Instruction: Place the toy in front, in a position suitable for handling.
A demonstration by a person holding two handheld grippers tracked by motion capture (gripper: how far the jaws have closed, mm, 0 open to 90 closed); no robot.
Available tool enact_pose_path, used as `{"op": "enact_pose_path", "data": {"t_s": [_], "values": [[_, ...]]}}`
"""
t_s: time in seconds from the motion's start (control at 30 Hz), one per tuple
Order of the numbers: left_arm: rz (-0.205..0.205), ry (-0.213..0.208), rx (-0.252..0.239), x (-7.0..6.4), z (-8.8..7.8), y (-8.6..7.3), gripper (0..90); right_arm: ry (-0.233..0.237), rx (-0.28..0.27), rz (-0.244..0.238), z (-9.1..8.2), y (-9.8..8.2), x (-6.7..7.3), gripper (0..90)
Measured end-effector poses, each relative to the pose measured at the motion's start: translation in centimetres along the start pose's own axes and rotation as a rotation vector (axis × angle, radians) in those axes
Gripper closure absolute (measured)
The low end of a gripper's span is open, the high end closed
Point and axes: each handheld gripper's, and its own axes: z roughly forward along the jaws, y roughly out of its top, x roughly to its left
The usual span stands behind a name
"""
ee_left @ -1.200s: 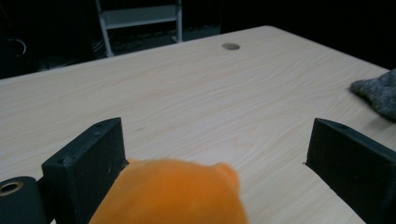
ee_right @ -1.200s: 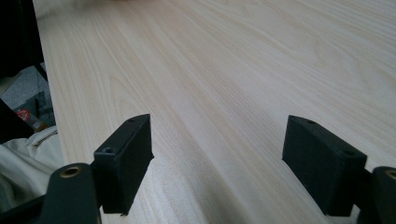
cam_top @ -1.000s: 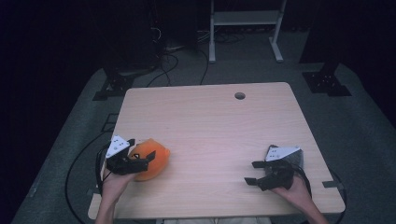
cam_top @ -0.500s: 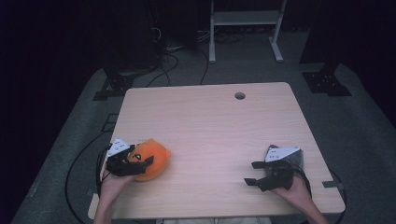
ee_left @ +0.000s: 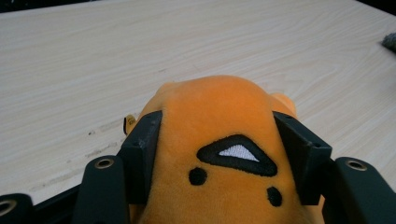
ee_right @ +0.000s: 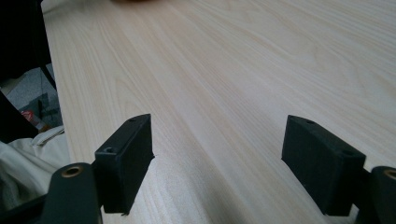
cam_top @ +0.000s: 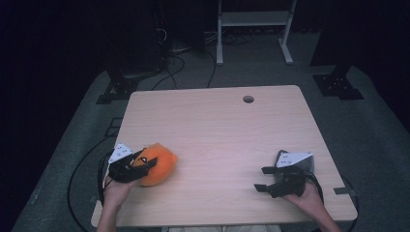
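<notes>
Left gripper view | left gripper (ee_left: 219, 154) just closed, clamping orange plush toy (ee_left: 219, 121) | on table (ee_left: 93, 60)

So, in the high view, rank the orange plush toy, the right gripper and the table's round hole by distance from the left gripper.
1. Orange plush toy: clamped in the left gripper.
2. Right gripper: across the near edge, at the right.
3. Round hole: by the far edge, right of centre.

Dim room; grey carpet floor (cam_top: 377, 121); wooden table (cam_top: 217, 121); white frame (cam_top: 251, 19), possibly desk legs; cables (cam_top: 179, 60).
</notes>
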Motion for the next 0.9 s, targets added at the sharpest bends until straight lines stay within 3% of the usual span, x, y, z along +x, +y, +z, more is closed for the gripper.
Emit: {"op": "enact_pose_path", "data": {"t_s": [0.13,0.27,0.57,0.7,0.8,0.9], "values": [[-0.029,-0.006,-0.048,0.0,-0.5,0.3,41.0,0.003,-0.009,0.011,-0.2,-0.1,-0.2,23.4],[-0.023,-0.022,-0.086,-0.7,-0.7,1.1,41.2,0.002,-0.008,0.007,-0.2,-0.1,-0.2,23.4],[-0.005,-0.103,-0.141,-3.1,0.2,3.7,41.1,0.006,-0.009,0.014,-0.2,0.0,-0.3,23.4],[0.041,-0.136,-0.144,-4.8,1.2,5.0,41.1,0.004,-0.013,0.008,-0.2,0.0,-0.3,23.4],[0.078,-0.208,-0.156,-6.6,2.1,5.8,41.2,-0.006,-0.022,0.009,-0.4,0.0,-0.3,23.4],[0.105,-0.241,-0.152,-8.2,3.4,6.5,41.2,-0.010,-0.034,0.013,-0.8,-0.1,-0.4,23.4]]}}
